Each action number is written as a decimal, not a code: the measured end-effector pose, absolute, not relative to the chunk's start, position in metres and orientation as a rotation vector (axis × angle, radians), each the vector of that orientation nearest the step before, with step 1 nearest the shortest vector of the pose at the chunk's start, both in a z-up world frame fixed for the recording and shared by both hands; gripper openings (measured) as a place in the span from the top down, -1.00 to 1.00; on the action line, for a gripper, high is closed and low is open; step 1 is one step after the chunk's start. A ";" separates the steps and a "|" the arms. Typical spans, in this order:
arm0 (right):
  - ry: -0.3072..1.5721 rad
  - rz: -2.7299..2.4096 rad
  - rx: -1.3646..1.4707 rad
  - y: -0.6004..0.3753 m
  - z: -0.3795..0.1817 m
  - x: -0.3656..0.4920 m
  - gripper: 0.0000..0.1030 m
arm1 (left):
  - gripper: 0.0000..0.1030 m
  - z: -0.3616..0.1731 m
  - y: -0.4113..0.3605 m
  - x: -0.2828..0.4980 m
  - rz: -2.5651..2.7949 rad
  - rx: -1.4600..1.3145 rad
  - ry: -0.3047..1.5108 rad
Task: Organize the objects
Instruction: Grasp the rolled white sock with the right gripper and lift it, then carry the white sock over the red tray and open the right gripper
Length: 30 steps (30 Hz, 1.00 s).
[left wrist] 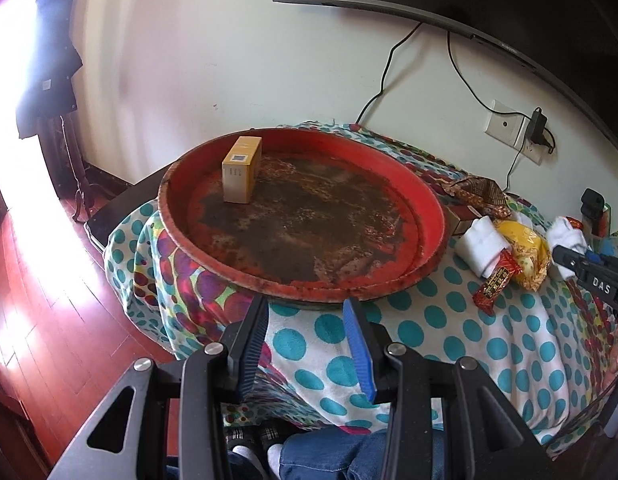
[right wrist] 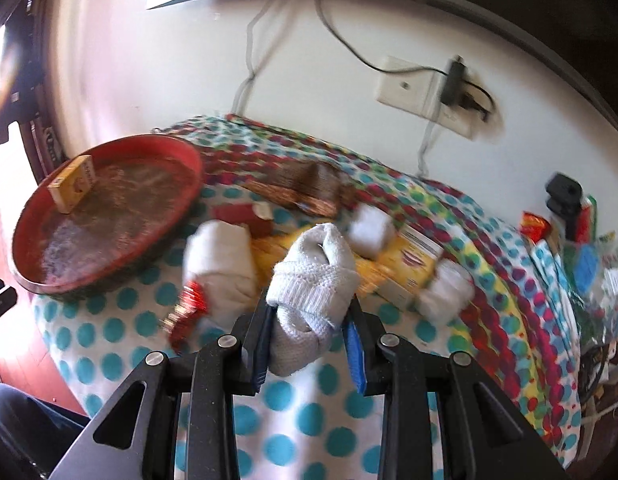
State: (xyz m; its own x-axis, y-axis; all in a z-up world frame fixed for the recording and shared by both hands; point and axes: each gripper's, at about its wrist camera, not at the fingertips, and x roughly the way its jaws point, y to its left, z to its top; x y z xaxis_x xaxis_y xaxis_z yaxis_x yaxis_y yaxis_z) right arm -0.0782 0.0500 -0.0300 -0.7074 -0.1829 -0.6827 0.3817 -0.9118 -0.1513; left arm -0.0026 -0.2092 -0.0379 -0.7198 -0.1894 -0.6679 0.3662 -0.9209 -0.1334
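On a table draped in a soft fleece cloth [left wrist: 449, 320] dotted with teal circles sits a wide, round red tray [left wrist: 425, 208] with a worn, dark, flaking floor, and a small yellow box [left wrist: 241, 170] stands upright near its far left rim. The right gripper [right wrist: 309, 316] is clenched around a rolled white knitted sock [right wrist: 315, 280], a ribbed bundle pinched between the blue ridged pads and bulging out past the fingertips, above other sock rolls and snack packets to the right of the tray. The left gripper [left wrist: 307, 320] hangs with fingers spread, nothing between them, just short of the tray's near rim.
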 end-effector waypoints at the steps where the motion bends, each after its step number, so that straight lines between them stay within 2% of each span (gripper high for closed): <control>1: 0.418 -2.608 0.993 0.043 -0.028 -0.077 0.43 | 0.23 -0.037 -0.210 -0.002 -2.635 0.980 0.372; 17: 0.548 -2.471 0.848 -0.072 -0.004 -0.067 0.43 | 0.23 -0.029 -0.220 0.015 -2.615 0.929 0.409; 30: 0.622 -2.395 0.850 -0.143 -0.018 -0.068 0.43 | 0.23 -0.034 -0.248 0.039 -2.547 0.904 0.499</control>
